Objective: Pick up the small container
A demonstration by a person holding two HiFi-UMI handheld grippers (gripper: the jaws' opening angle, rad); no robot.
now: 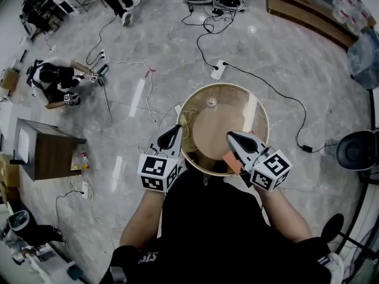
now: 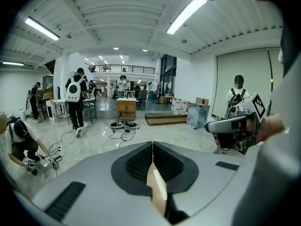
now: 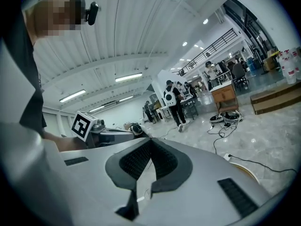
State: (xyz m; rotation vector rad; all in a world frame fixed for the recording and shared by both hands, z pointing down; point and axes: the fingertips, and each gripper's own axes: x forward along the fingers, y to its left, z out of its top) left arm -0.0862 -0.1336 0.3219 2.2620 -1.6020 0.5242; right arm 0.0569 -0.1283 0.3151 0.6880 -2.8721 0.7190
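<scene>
A small pale container [image 1: 211, 102] stands on the far part of a round wooden table [image 1: 258, 118]. It shows only in the head view. My left gripper [image 1: 175, 131] hangs at the table's near left rim with its jaws pressed together and nothing between them. My right gripper [image 1: 232, 138] is over the near right part of the table, jaws also closed and empty. Both sit well short of the container. In the left gripper view the left gripper [image 2: 152, 147] points out into the hall, and the right gripper [image 2: 233, 125] shows at the side. The right gripper view shows its jaw tips meeting [image 3: 150, 141].
Cables and a white power strip [image 1: 218, 70] lie on the marble floor beyond the table. A wooden cabinet [image 1: 50, 151] stands at left, a black chair [image 1: 357, 149] at right. A person crouches on the floor [image 1: 54, 83]; others stand farther off [image 2: 74, 98].
</scene>
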